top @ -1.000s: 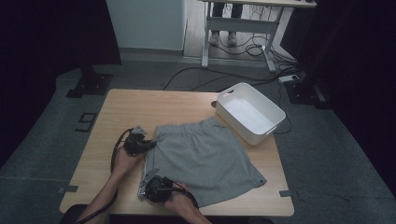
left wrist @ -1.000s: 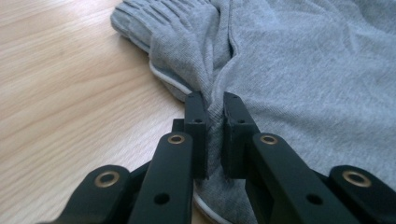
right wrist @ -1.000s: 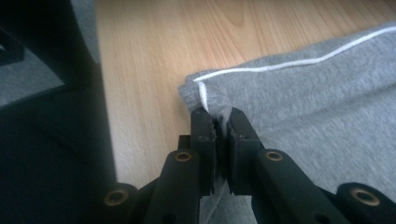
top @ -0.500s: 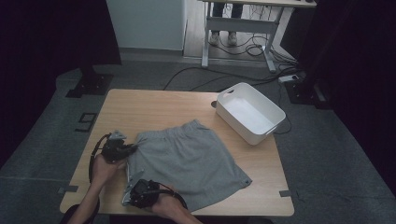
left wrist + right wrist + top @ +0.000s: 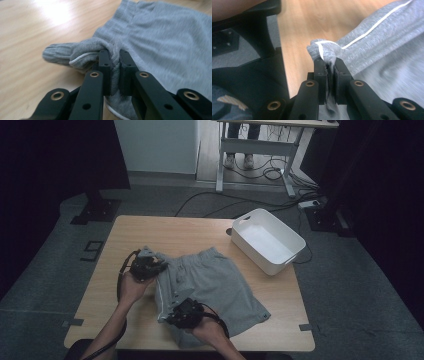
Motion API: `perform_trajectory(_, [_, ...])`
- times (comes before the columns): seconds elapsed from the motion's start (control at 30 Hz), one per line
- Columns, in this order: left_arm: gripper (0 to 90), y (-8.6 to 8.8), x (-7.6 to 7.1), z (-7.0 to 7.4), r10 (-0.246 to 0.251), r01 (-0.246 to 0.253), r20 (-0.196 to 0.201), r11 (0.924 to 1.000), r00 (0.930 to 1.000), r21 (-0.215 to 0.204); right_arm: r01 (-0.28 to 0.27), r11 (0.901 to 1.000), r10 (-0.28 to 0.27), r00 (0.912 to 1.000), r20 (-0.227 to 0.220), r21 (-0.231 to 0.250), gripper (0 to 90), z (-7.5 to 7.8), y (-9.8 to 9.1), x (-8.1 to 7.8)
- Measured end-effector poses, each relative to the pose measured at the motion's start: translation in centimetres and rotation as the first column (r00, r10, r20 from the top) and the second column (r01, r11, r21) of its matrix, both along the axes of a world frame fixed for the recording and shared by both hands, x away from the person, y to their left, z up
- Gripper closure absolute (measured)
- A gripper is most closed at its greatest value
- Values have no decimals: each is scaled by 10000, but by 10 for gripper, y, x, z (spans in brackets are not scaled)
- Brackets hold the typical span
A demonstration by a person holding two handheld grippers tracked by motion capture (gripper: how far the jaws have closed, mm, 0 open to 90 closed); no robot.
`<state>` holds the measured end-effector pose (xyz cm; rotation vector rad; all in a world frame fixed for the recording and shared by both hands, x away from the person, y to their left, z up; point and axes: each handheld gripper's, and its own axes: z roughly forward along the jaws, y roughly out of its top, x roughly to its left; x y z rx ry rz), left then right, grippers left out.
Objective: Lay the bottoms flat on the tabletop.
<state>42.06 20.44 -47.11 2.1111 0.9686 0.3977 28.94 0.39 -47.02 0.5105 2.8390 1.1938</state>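
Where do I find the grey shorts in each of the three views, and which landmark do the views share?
High view: the grey shorts lie at the table's middle, toward the near edge.
Left gripper view: they take the upper right, bunched between the jaws.
Right gripper view: they cover the right side.
Shared landmark: the wooden table.

Dim, dark-edged high view; overhead glare on the tabletop (image 5: 57, 11); blurred close-ups.

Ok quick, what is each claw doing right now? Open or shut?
Left claw: shut, pinching a bunched edge of the grey shorts.
Right claw: shut, pinching the grey shorts at an edge with a white stripe.
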Motion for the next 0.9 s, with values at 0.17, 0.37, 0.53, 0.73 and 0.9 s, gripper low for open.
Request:
perform_trajectory(0.17, [816, -31, 9, 5, -262, 259, 232, 9996, 9994, 102, 619, 9980, -621, 9980, 110, 130, 829, 7, -33, 2])
perform_trajectory(0.37, [816, -65, 17, 11, -592, 582, 480, 9981, 9971, 215, 1360, 9898, -1367, 9905, 130, 416, 829, 13, -70, 4])
perform_trajectory(0.53, [816, -90, 24, 19, -788, 771, 716, 9967, 9943, 271, 1924, 9792, -1943, 9806, 244, 638, 829, 21, -102, 3])
perform_trajectory(0.73, [814, -122, 29, 30, -1235, 1197, 953, 9918, 9878, 440, 2464, 9657, -2502, 9673, 403, 821, 829, 31, -134, 0])
perform_trajectory(0.9, [813, -147, 33, 32, -1522, 1473, 1117, 9878, 9820, 506, 3096, 9464, -3143, 9484, 420, 916, 828, 36, -165, -2])
